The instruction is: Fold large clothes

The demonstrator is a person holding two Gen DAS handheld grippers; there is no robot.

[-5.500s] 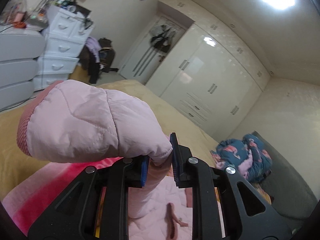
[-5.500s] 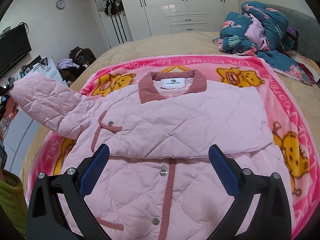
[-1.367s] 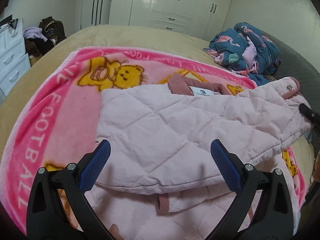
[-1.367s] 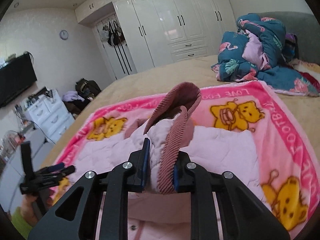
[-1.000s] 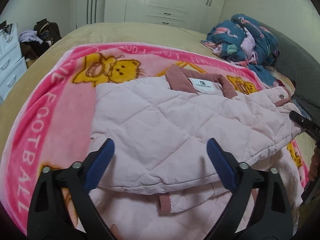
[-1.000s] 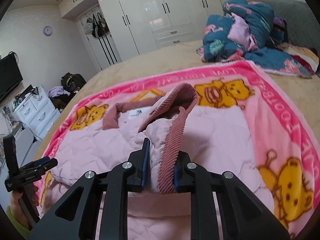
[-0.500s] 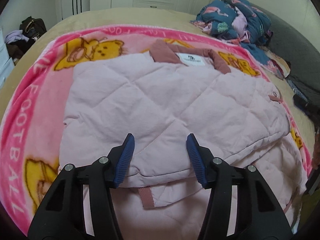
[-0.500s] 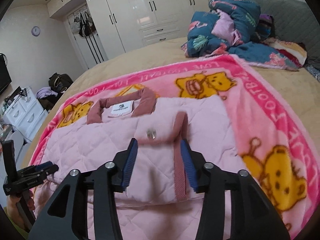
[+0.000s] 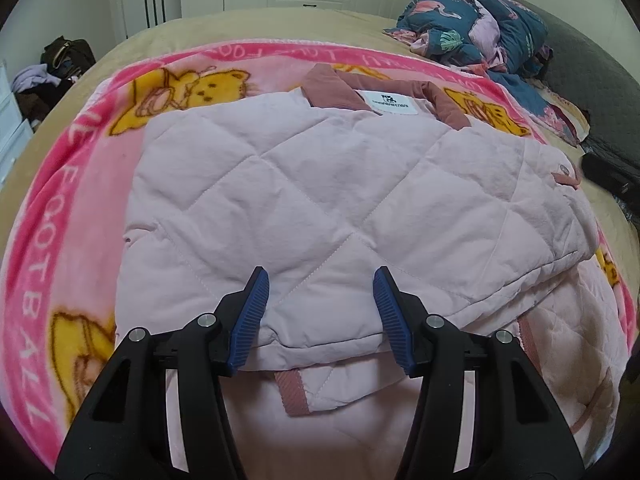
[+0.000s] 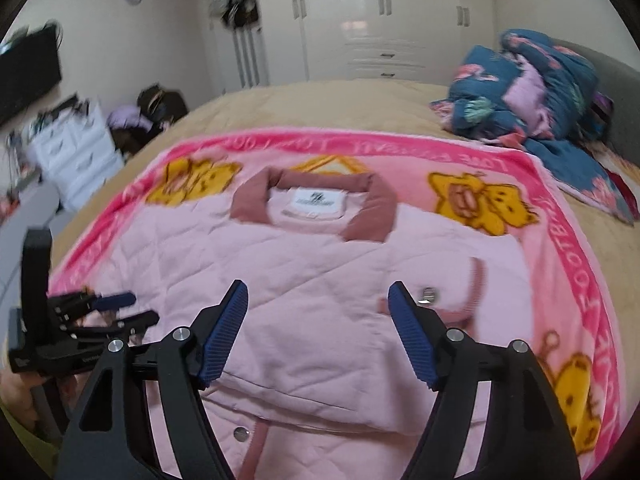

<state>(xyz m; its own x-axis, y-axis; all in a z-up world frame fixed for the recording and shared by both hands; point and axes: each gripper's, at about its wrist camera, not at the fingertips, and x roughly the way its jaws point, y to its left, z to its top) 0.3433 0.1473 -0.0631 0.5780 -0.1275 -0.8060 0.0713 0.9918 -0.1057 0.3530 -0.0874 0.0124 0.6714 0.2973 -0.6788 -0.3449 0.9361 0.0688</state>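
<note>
Jacket [image 9: 320,200] lies flat on the pink blanket [image 9: 64,208] on the bed [image 10: 320,108], collar [image 10: 312,204] at the far end, both sleeves folded across the chest. Step in hand looks like the end of the sleeve fold: right tool [image 10: 320,336] has just been opening, nothing between its jaws, and the cuff [image 10: 472,292] with its snap lies just right of it on the jacket. Left tool [image 9: 318,314] is half-open over the near edge of the folded sleeve, pads not pressing cloth, so released too; its jaws have narrowed lately. Next move is probably the lengthwise fold: grab the hem, out of view near the cameras, and bring it up toward the collar, both tools level so the sleeves don't slide out. Jacket is pale pink quilted padding, diamond stitching, puffy and springy, so likely to bounce open; collar, cuff and placket trim are darker ribbed corduroy. Blanket is fuzzy fleece with yellow bears.
</note>
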